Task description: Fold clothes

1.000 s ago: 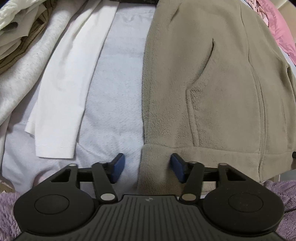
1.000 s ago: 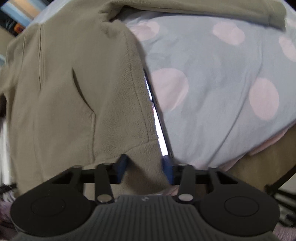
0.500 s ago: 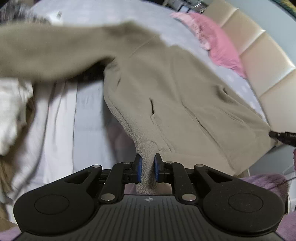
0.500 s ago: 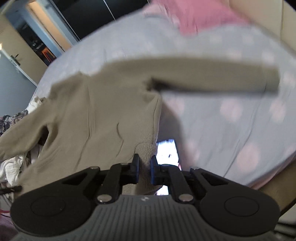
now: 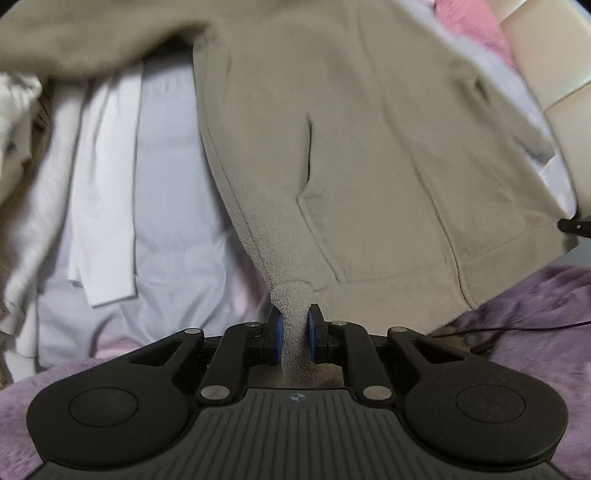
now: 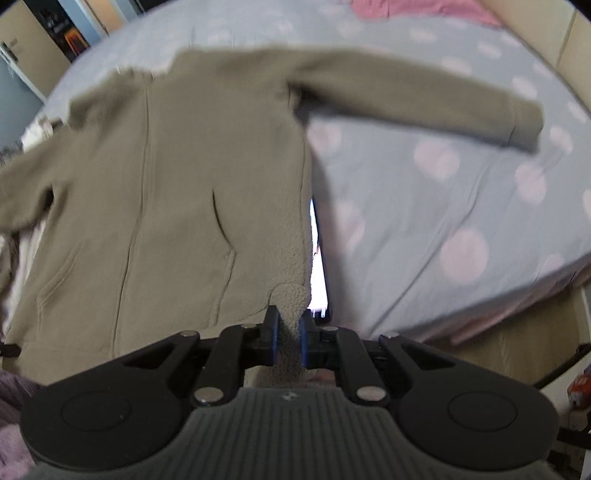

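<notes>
A beige fleece jacket (image 5: 369, 147) lies front up on the bed, its sleeves spread out to both sides. My left gripper (image 5: 294, 338) is shut on the hem's left corner, and the fleece bunches between the blue pads. My right gripper (image 6: 287, 338) is shut on the hem's right corner of the jacket (image 6: 184, 192). Both corners are lifted off the bed while the upper body and the right sleeve (image 6: 424, 99) still rest on the cover.
A white garment (image 5: 107, 192) and a heap of pale clothes (image 5: 18, 122) lie left of the jacket. The bed cover (image 6: 443, 206) is blue-grey with pink dots. A lit phone (image 6: 317, 266) lies beside the jacket. Pink fabric (image 5: 476, 22) sits near the headboard, a purple blanket (image 5: 535, 314) near me.
Both grippers closed on the jacket's hem corners and rose, lifting the lower edge off the bed. The views pulled back, so more of the jacket and its sleeves shows.
</notes>
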Demonstrator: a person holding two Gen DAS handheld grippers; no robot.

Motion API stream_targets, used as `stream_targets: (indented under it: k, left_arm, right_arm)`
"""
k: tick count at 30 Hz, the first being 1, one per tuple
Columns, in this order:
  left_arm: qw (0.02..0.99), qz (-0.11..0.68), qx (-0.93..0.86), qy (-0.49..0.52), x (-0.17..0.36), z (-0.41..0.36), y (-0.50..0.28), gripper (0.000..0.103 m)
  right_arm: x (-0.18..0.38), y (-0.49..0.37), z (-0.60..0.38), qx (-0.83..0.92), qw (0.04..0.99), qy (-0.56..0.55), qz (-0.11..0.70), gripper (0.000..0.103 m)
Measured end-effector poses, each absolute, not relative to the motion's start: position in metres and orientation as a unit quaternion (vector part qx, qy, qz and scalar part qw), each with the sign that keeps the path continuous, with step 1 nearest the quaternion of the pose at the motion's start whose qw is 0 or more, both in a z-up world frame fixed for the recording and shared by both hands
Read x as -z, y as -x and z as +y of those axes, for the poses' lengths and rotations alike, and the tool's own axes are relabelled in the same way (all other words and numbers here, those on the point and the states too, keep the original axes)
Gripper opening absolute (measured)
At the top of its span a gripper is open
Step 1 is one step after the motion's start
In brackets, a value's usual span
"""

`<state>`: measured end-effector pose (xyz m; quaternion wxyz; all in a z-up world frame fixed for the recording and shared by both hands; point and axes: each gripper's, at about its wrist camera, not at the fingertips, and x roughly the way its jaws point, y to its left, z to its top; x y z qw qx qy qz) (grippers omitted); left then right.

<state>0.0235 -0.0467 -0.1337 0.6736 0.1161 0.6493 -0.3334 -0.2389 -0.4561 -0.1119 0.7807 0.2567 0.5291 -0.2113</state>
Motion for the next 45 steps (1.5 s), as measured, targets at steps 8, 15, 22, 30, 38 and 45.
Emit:
stream_targets:
  k: [8,15,22,30,38,45]
  left_arm:
    - [0.681,0.639,0.332,-0.131,0.114,-0.052,-0.047,0.027]
    - [0.771,0.532,0.329,-0.120,0.048,-0.082,-0.113,0.041]
    - [0.816,0.463,0.336,-0.082,0.013,-0.153,-0.194,0.053]
    - [0.819,0.457,0.338,-0.076,0.034,-0.252,-0.296,0.058]
    - [0.782,0.523,0.334,-0.059,0.103,-0.330,-0.383,0.061]
    - [0.723,0.601,0.328,-0.093,0.175,-0.370,-0.414,0.063]
  right_arm:
    - [0.111,0.226,-0.454,0.214,0.784,-0.218,0.541,0.027]
    - [0.070,0.166,-0.481,0.209,0.827,-0.186,0.488,0.039]
    - [0.057,0.059,-0.513,0.173,0.855,-0.188,0.452,0.047]
    - [0.068,-0.088,-0.541,0.131,0.872,-0.182,0.435,0.055]
    - [0.108,-0.222,-0.570,0.111,0.875,-0.190,0.431,0.058]
    - [0.174,-0.302,-0.569,0.081,0.847,-0.119,0.512,0.069]
